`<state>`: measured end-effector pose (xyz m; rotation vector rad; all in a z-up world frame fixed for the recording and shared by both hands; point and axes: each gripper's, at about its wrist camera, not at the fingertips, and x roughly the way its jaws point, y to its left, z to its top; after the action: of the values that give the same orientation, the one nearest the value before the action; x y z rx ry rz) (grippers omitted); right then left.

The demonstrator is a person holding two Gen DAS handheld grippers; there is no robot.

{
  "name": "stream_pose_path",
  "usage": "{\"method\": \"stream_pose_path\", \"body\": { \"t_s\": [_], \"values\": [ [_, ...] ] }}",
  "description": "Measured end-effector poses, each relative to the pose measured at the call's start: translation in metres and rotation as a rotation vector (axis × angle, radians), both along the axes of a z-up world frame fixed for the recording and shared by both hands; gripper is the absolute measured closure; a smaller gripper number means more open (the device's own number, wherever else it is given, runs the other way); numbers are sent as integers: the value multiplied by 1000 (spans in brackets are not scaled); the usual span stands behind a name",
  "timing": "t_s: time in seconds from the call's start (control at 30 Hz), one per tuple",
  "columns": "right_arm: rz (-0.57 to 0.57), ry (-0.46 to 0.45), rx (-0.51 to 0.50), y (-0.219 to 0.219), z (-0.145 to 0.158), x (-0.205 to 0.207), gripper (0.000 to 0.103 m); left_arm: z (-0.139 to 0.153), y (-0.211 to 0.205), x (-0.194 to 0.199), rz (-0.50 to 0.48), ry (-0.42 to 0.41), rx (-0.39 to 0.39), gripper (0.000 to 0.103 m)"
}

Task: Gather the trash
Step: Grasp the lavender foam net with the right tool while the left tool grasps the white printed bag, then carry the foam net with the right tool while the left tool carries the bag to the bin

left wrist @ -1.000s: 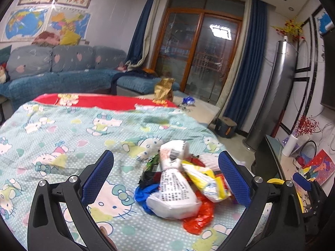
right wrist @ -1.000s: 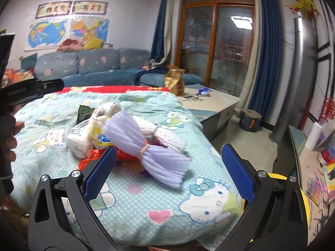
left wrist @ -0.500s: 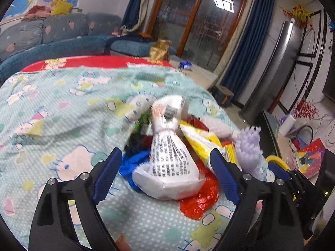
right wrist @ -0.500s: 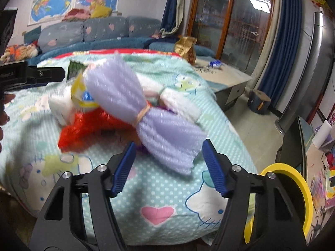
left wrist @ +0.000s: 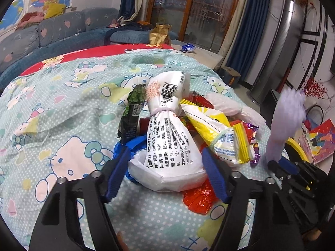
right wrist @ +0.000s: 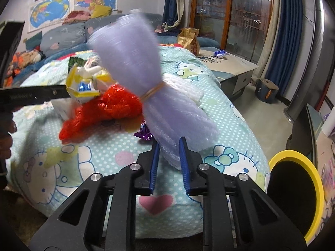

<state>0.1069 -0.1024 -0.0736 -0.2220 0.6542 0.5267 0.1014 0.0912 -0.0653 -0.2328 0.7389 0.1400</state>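
A heap of trash lies on the Hello Kitty cloth [left wrist: 62,104]. My left gripper [left wrist: 165,154] is low over it, jaws closing, with a tied white printed bag [left wrist: 173,146] between the pads, which are close to its sides. Around the bag lie a yellow-white packet [left wrist: 219,133], a red crinkled wrapper [left wrist: 199,196], a dark green wrapper [left wrist: 132,113] and a blue one [left wrist: 134,144]. My right gripper [right wrist: 169,146] is closing and pinches the lower end of a purple foam-net bundle [right wrist: 134,62], which stands up off the cloth.
A yellow-rimmed bin [right wrist: 293,188] stands at the right beside the bed edge. A small purple candy wrapper [right wrist: 144,133] and white foam netting [right wrist: 184,92] lie by the bundle. A low table [right wrist: 230,64] with a gold bag [right wrist: 188,39] and a sofa [left wrist: 62,31] lie beyond.
Both grippers came down to the heap and their jaws narrowed. The right one closed on the purple bundle and tipped it upright. The left one now straddles the white bag.
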Motion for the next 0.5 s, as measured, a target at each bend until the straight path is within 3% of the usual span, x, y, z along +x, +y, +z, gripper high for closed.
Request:
{"method": "stream_pose_path", "body": {
  "t_s": [0.07, 0.13, 0.5],
  "values": [
    [-2, -1, 17, -2, 2, 0, 91, 2, -3, -2, -10, -4, 11, 58],
    [-3, -1, 33, -4, 5, -1, 91, 4, -5, -3, -25, -10, 10, 62],
    [2, -22, 84, -9, 16, -7, 91, 36, -5, -21, -59, -146, 2, 70]
  ]
}}
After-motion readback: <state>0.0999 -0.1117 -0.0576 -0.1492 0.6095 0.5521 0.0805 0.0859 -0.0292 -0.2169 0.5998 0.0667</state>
